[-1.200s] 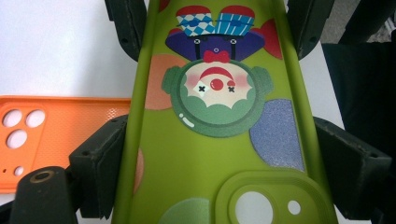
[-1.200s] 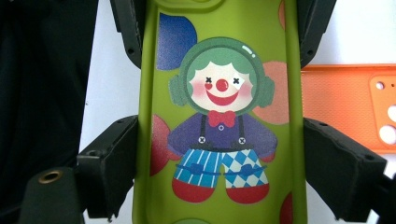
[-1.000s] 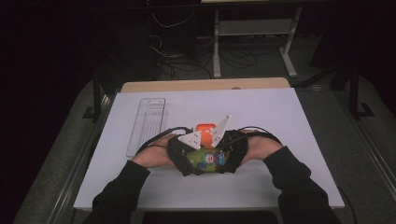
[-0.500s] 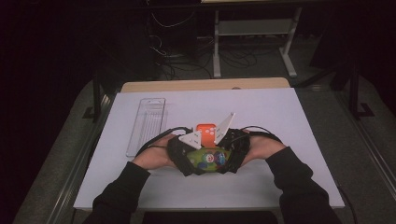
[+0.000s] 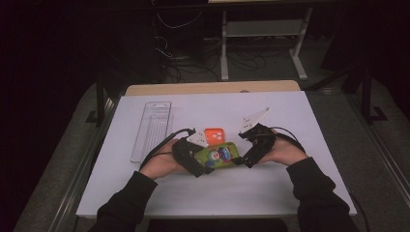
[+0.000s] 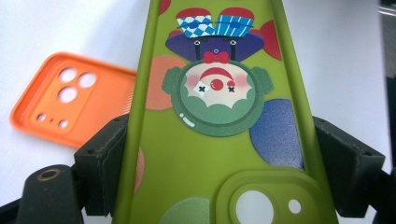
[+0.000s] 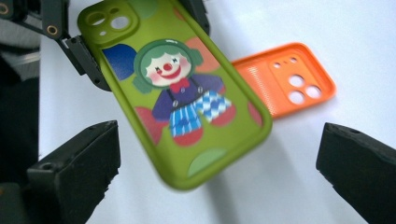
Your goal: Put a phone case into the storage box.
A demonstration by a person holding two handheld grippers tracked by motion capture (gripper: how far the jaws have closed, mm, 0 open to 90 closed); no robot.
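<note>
Left gripper [image 5: 205,166] clamps the camera end of the green phone case [image 5: 217,155] by its long edges and holds it just above the white table [image 5: 290,193], near the orange case [image 5: 214,136]. I judge it light, soft and bendy. My right gripper [image 7: 219,172] has just been opening and its jaws stand wide, off its free end.

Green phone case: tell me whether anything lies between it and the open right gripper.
Nothing visible does. The green phone case, held by the left gripper, faces the right gripper across bare white table; the orange case lies off to one side.
</note>
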